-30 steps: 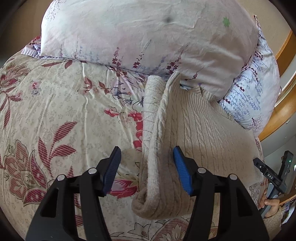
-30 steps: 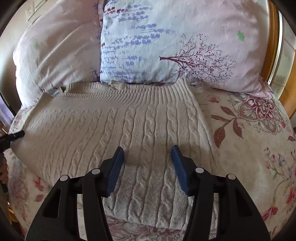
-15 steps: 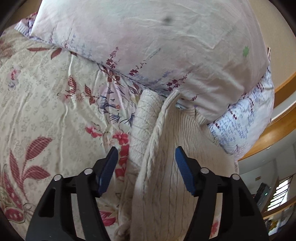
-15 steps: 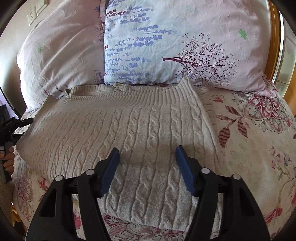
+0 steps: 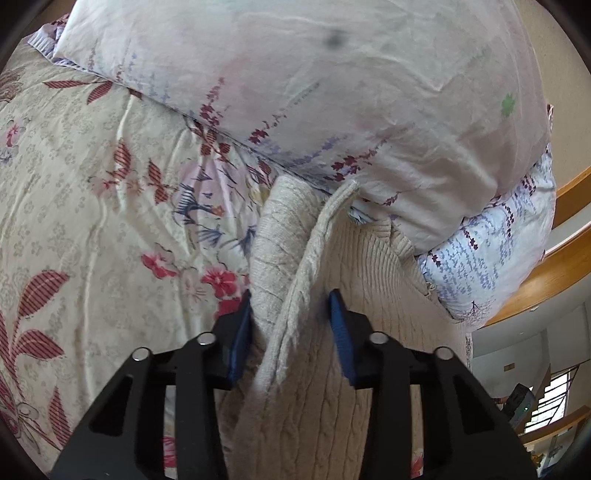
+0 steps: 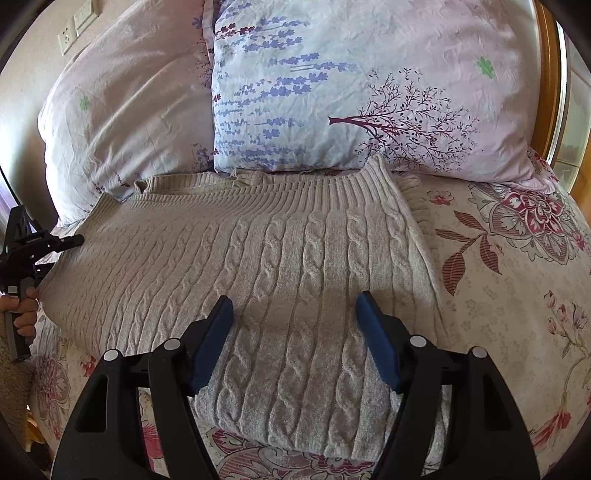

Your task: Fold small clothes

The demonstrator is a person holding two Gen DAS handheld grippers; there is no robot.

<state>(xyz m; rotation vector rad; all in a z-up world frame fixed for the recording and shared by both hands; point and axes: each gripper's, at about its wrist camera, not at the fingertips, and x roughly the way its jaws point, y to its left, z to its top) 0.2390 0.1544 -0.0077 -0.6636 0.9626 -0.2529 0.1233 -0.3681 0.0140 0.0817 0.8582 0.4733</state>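
Observation:
A beige cable-knit sweater (image 6: 295, 266) lies folded on the floral bedspread, its ribbed hem against the pillows. In the left wrist view its raised left edge (image 5: 295, 280) and rolled sleeve stand up between my left gripper's (image 5: 291, 325) blue pads. The jaws are closing and both pads lie against the fabric. From the right wrist view, that gripper's tip (image 6: 70, 242) meets the sweater's left side, with a hand (image 6: 22, 314) on its handle. My right gripper (image 6: 295, 332) hovers over the sweater's near part, jaws opening, pads apart from the knit.
Two floral pillows (image 6: 351, 92) lean behind the sweater, one pale pink (image 5: 332, 92) at the left. The bedspread (image 6: 517, 295) stretches out on both sides. A wooden bed frame (image 5: 554, 273) runs along the right. Wall sockets (image 6: 77, 26) sit far left.
My left gripper moved forward along the sweater's left edge, rolled a little, and its jaws narrowed onto the raised fold. My right gripper stayed in place while its jaws widened.

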